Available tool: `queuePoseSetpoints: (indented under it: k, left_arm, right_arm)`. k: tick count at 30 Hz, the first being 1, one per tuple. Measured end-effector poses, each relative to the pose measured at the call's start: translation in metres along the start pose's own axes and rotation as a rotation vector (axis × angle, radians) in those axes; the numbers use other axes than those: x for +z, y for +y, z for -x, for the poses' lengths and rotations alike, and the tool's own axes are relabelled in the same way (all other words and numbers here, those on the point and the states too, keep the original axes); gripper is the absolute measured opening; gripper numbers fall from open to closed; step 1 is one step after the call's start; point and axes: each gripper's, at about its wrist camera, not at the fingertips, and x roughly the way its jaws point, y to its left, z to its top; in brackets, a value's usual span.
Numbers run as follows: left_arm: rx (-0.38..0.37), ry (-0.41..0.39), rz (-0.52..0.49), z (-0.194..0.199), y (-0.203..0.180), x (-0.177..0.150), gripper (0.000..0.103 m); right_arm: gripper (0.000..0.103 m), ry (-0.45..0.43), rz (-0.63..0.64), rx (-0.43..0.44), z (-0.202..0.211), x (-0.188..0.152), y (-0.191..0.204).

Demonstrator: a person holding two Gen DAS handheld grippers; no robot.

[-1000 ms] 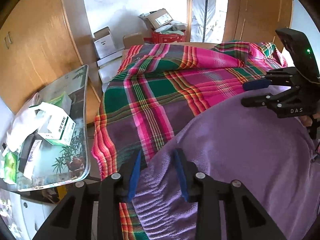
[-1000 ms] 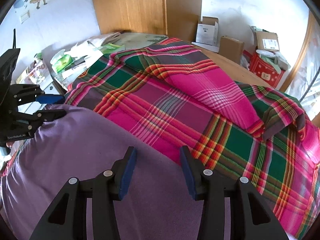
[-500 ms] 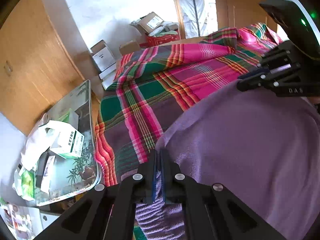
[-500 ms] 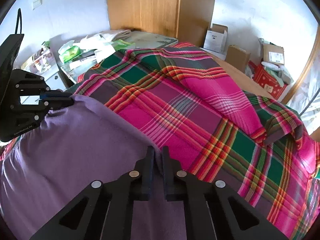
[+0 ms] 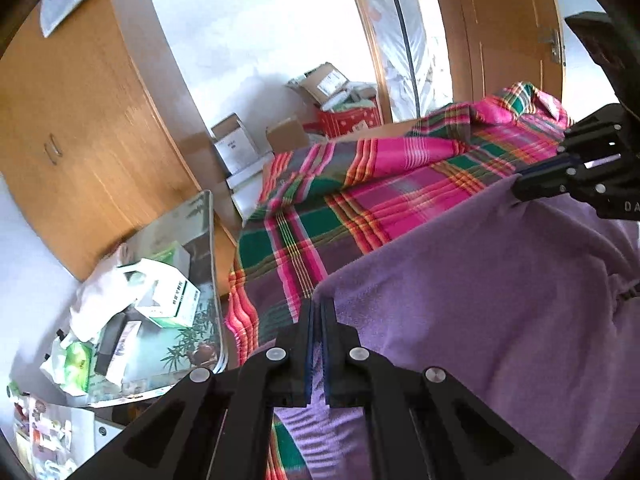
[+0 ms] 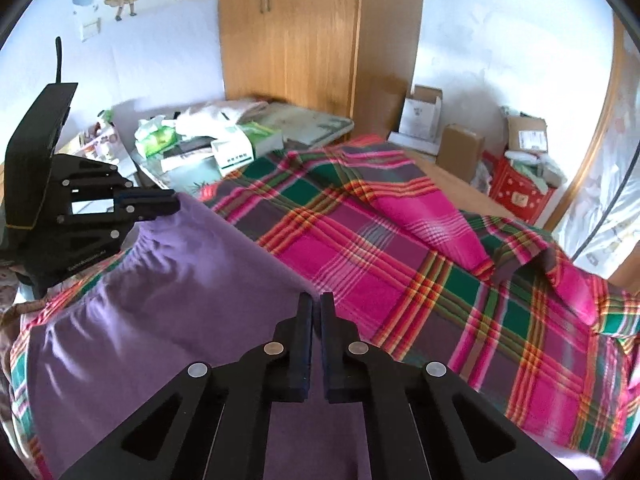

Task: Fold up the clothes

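Observation:
A purple fleece garment (image 5: pixel 480 300) (image 6: pixel 168 292) hangs stretched between both grippers above a bed with a plaid blanket (image 5: pixel 360 200) (image 6: pixel 420 248). My left gripper (image 5: pixel 318 306) is shut on the garment's left top corner; it also shows at the left of the right wrist view, left gripper (image 6: pixel 172 204), pinching the cloth. My right gripper (image 6: pixel 316 300) is shut on the other top corner, and appears at the right of the left wrist view, right gripper (image 5: pixel 520 184). The top edge runs taut between the two. The lower part of the garment is out of view.
A glass-topped side table (image 5: pixel 200 248) (image 6: pixel 304 120) left of the bed holds boxes, tissues and bags. A wooden wardrobe (image 6: pixel 288 32) stands behind it. Cardboard boxes (image 6: pixel 456 144) and a red box (image 6: pixel 516 188) sit on the floor by the far wall.
Both grippers were open around the garment's edge, then shut on it. They have since lifted the garment off the bed and the views have tilted upward.

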Motion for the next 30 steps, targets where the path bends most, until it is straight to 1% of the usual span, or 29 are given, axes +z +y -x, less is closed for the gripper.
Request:
queuePoseSetpoints:
  k: [5,7,11,18,26,30]
  left_arm:
    - [0.022,-0.029,-0.015,0.024,-0.009,-0.006,0.003]
    - [0.020,-0.039,-0.003,0.034,-0.011,-0.011,0.003]
    - [0.014,-0.059,0.021,0.053,-0.015,-0.021,0.003]
    - [0.023,-0.088,0.033,0.087,-0.021,-0.038,0.003]
    - [0.037,-0.116,0.026,0.119,-0.030,-0.056,0.003]
    - [0.043,-0.129,0.039,0.134,-0.033,-0.065,0.003]
  right_arm:
    - [0.004,-0.035,-0.013,0.003,0.029,-0.012,0.014]
    - [0.004,-0.041,-0.010,0.000,0.040,-0.018,0.022]
    - [0.004,-0.082,0.009,-0.014,0.062,-0.028,0.038]
    - [0.004,-0.112,0.022,0.006,0.095,-0.042,0.067]
    - [0.004,-0.126,0.024,-0.001,0.123,-0.062,0.096]
    - [0.004,-0.142,0.027,-0.002,0.136,-0.069,0.109]
